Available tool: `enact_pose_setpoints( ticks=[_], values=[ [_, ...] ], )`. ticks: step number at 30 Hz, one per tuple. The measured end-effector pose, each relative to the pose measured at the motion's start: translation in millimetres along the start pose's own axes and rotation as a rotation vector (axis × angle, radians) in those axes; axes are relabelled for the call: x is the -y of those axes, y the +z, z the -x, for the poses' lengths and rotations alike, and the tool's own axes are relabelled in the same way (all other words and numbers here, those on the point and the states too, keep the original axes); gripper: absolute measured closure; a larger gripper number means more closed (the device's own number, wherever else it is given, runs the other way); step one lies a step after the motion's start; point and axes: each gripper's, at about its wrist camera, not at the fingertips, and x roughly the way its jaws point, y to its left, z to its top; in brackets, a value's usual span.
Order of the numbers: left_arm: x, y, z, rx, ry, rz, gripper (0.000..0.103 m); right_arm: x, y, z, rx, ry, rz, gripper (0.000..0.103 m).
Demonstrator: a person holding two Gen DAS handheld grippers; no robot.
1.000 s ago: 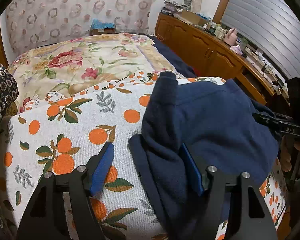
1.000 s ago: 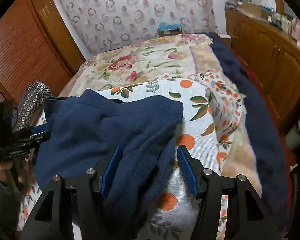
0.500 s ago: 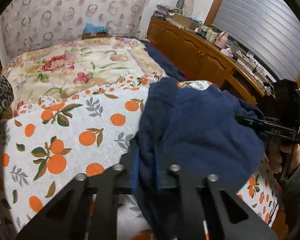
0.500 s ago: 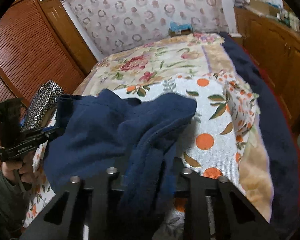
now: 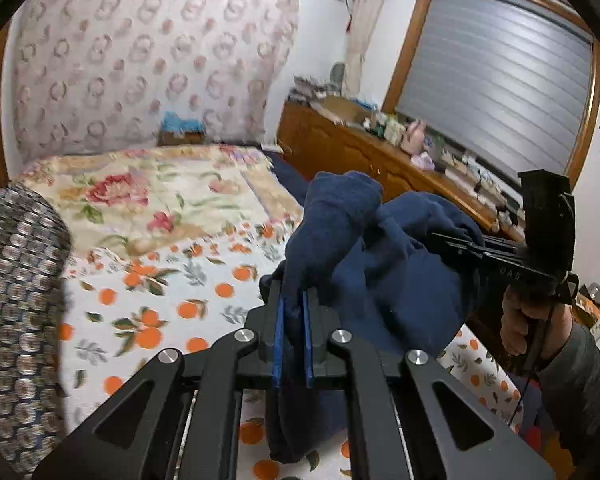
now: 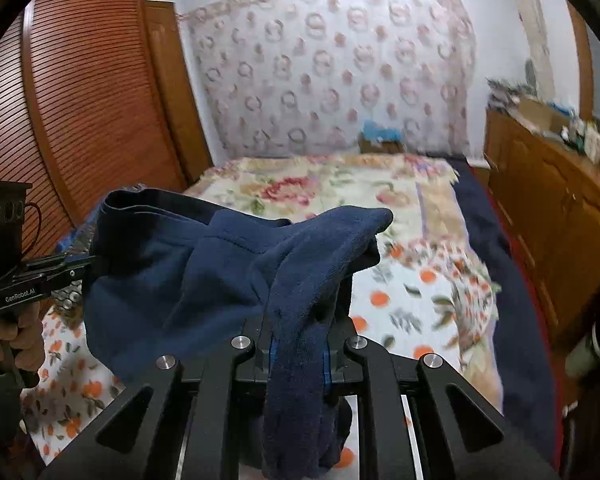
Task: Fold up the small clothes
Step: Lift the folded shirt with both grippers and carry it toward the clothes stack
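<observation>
A small navy fleece garment (image 5: pixel 396 264) hangs in the air between my two grippers, above the orange-print cloth (image 5: pixel 160 304) on the bed. My left gripper (image 5: pixel 294 320) is shut on one edge of it, the blue pads pinching a fold. My right gripper (image 6: pixel 298 354) is shut on the opposite edge, with cloth draping down over its jaws. The garment (image 6: pixel 204 276) sags in the middle. Each view shows the other gripper at the garment's far side: the right one in the left wrist view (image 5: pixel 456 240), the left one in the right wrist view (image 6: pixel 80 266).
The bed has a floral quilt (image 5: pixel 148 196) beyond the orange-print cloth. A patterned cushion (image 5: pixel 16 280) lies at the left. A wooden dresser (image 5: pixel 364 152) with clutter runs along the right. A wooden wardrobe (image 6: pixel 80 100) stands to the left of the bed.
Both grippers closed on the garment's edges and lifted it off the bed. Both views now tilt upward, showing more wall and window.
</observation>
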Motion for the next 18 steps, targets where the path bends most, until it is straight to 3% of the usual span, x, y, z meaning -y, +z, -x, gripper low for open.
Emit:
enact_pose_setpoints(
  ticks=[3,10,18],
  values=[
    [-8,4,26,0.051,0.038,0.002,0.095,-15,10,-3,0.023,0.031,0.040,0.088],
    [-52,-4,90,0.187,0.213,0.036,0.095,-70,46,-38,0.068,0.146,0.150,0.088],
    [-118,-24,141,0.292,0.345,0.155,0.095,-136,95,-121,0.070,0.249,0.285,0.088]
  ],
)
